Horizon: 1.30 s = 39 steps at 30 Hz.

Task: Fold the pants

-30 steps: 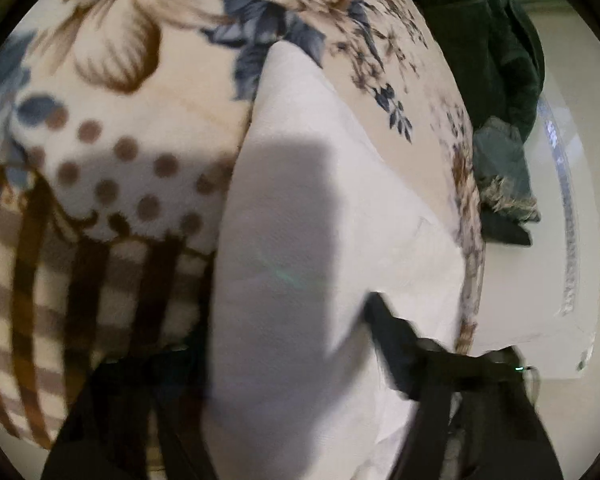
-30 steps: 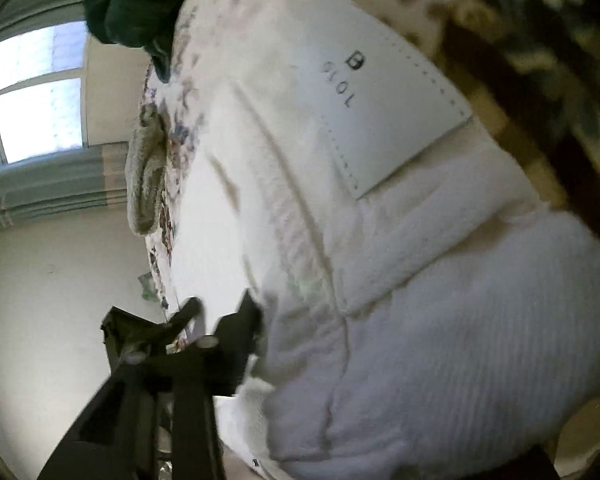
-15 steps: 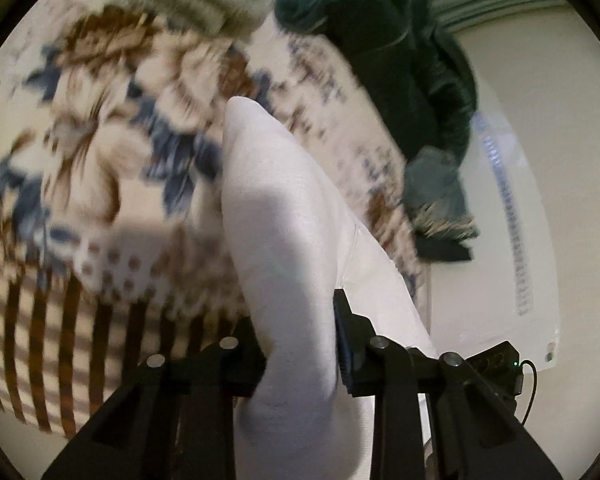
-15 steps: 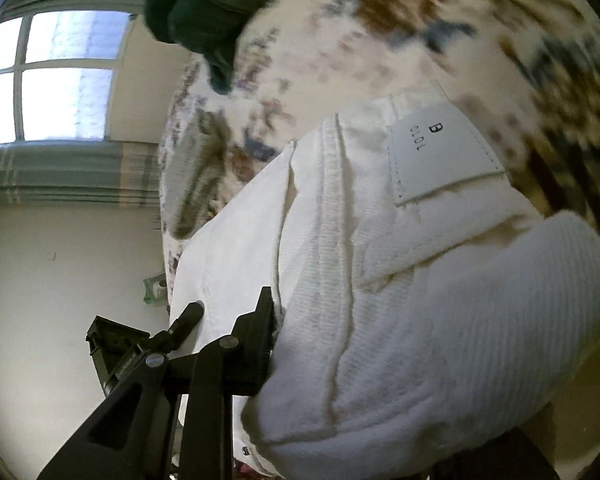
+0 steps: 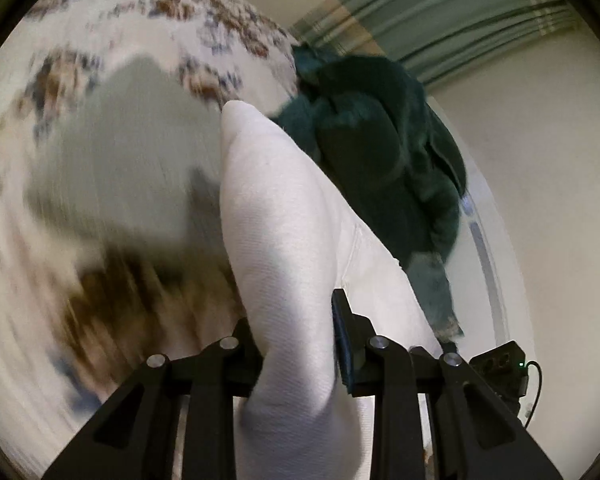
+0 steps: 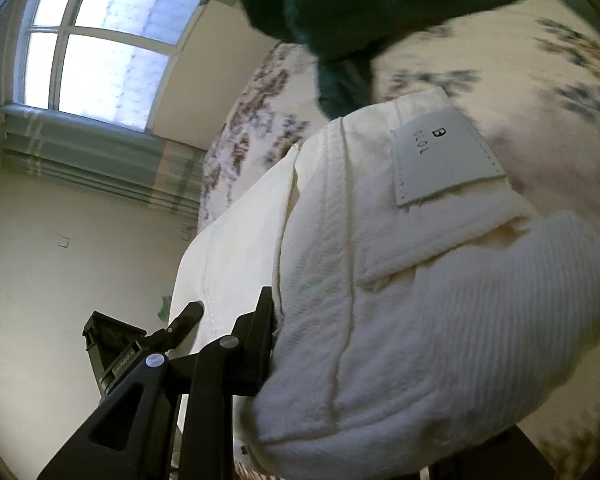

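Observation:
The white pants [image 5: 284, 240] hang in the air over a floral blanket [image 5: 100, 60]. My left gripper [image 5: 296, 332] is shut on a fold of the white cloth, which rises in a ridge between the two fingers. In the right wrist view my right gripper [image 6: 364, 344] is shut on the thick waistband end of the pants [image 6: 380, 280], which carries a white patch label [image 6: 444, 160]. Only its left finger [image 6: 256, 336] shows; the cloth hides the right one. The other gripper [image 6: 140, 352] appears at the lower left of that view.
A dark green garment [image 5: 384, 168] lies bunched on the blanket near its far edge; it also shows in the right wrist view [image 6: 360, 4]. A grey-green cloth [image 5: 120, 152] lies on the blanket, blurred. Cream wall, window [image 6: 100, 48] and striped curtain [image 6: 100, 160] stand beyond.
Both grippers have lifted the pants up off the blanket. The views have tilted upward, so wall, curtain and window now show. The left gripper has closed on a fold of cloth.

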### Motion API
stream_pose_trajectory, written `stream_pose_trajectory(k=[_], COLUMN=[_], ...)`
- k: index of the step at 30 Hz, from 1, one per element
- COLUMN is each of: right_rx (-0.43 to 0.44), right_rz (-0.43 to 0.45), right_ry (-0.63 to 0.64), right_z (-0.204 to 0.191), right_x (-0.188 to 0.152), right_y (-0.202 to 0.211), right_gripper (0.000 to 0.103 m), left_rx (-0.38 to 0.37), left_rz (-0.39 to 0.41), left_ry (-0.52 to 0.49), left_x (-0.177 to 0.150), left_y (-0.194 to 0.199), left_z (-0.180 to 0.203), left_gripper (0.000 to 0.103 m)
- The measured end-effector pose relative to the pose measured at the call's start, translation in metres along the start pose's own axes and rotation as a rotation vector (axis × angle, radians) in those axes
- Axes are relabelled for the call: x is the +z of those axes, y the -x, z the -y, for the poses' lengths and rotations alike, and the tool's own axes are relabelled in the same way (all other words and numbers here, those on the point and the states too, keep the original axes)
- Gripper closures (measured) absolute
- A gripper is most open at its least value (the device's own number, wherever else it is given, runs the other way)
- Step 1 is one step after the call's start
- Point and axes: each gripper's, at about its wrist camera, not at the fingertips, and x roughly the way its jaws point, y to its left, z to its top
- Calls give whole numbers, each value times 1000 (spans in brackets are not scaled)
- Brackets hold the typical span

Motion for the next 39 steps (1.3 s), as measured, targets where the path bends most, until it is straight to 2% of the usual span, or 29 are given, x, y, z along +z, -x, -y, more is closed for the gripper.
stream_pose_trajectory(k=[4, 7, 11, 14, 15, 16, 17, 18, 19, 21, 23, 26, 28, 31, 32, 34, 35, 36, 38, 39], right_rx=[30, 43, 31, -11, -24, -49, -62, -68, -83, -119, -170, -292, -336, -422, -459, -548, -584, -613, -680, -705], right_rz=[2, -8, -24, -63, -78, -89, -99, -115, -139, -163, -186, -176, -182, -183, -175, -162, -149, -135, -102, -88], right_ry=[22, 24, 23, -2, 6, 28, 40, 43, 40, 50, 75, 129, 137, 164, 187, 247, 279, 309, 377, 404], right_z=[-40, -56, -59, -44, -41, -41, -40, -40, -38, -34, -32, -34, -31, -34, -40, -54, -62, -71, -93, -102], right_x=[31, 48, 59, 55, 54, 54, 55, 55, 55, 54, 52, 51, 50, 49, 49, 46, 44, 43, 39, 36], right_y=[-92, -163, -240, -286, -294, -297, -298, -297, -295, -287, -275, -256, -244, -230, -226, -214, -207, -202, -186, -177], right_gripper=[77, 77, 77, 76, 73, 69, 66, 58, 49, 45, 44, 41, 41, 39, 36, 16, 10, 2, 0, 0], left_rx=[52, 87, 117, 165, 179, 176, 167, 167, 172, 177, 192, 263, 302, 385, 409, 452, 479, 519, 566, 597], left_rz=[9, 1, -46, -100, -109, -110, -107, -103, -101, -92, -76, -58, -48, -35, -30, -9, -4, 1, 11, 14], left_ry=[-57, -69, -56, -37, -41, -41, -32, -20, 5, 49, 47, 16, 23, -9, -25, -66, -87, -110, -140, -153], left_x=[98, 143, 176, 181, 178, 178, 175, 173, 169, 161, 151, 135, 131, 121, 118, 112, 108, 103, 95, 90], left_y=[-10, -25, -53, -78, -83, -83, -82, -80, -75, -63, -50, -37, -33, -22, -19, -12, -8, -4, 2, 6], left_z=[-46, -85, -145, -186, -196, -200, -206, -208, -211, -216, -212, -202, -201, -178, -169, -147, -135, -120, -99, -87], left_gripper=[79, 79, 79, 77, 73, 70, 63, 55, 52, 45, 41, 41, 41, 42, 43, 43, 38, 24, 10, 7])
